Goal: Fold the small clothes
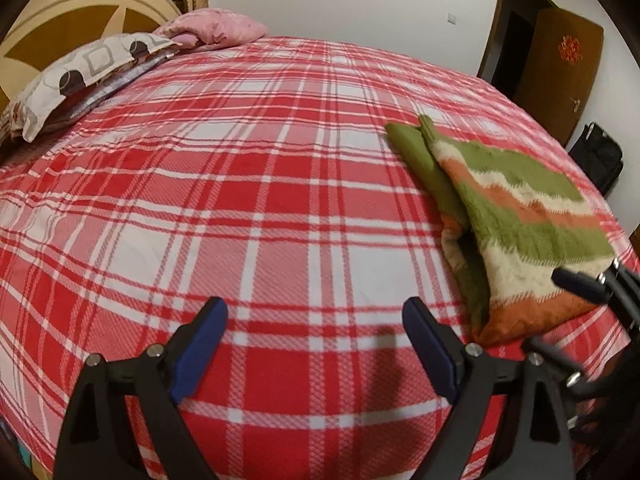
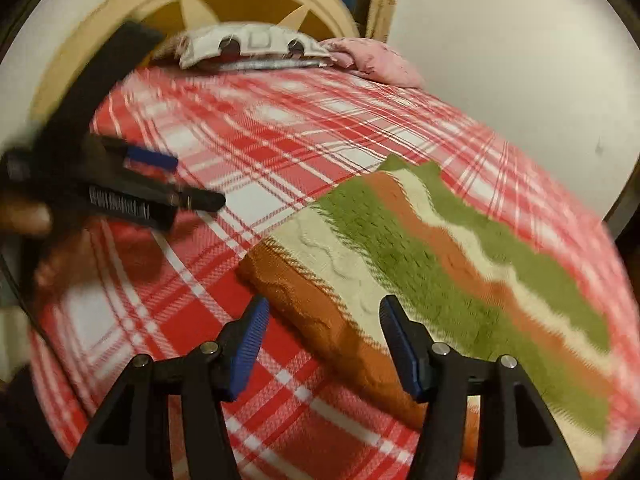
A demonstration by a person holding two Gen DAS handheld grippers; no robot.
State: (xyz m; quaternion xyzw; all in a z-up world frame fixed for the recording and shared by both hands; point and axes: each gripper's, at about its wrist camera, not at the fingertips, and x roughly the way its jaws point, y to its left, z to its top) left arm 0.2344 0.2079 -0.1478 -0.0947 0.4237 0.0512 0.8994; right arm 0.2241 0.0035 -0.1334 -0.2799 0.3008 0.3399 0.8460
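A small knitted garment (image 1: 520, 216) with green, orange and cream stripes lies folded on the right side of the bed; it also shows in the right wrist view (image 2: 440, 272). My left gripper (image 1: 316, 316) is open and empty over bare bedspread, to the left of the garment. My right gripper (image 2: 324, 316) is open, its jaws straddling the garment's orange near corner just above it. The right gripper's fingers (image 1: 580, 282) show at the garment's near right edge in the left wrist view. The left gripper (image 2: 192, 184) appears blurred at left in the right wrist view.
The red and white plaid bedspread (image 1: 240, 200) covers the bed. A patterned pillow (image 1: 80, 76) and a pink pillow (image 1: 216, 28) lie at the headboard (image 1: 60, 12). A brown door (image 1: 560, 64) and a black bag (image 1: 598, 156) are beyond the bed's right side.
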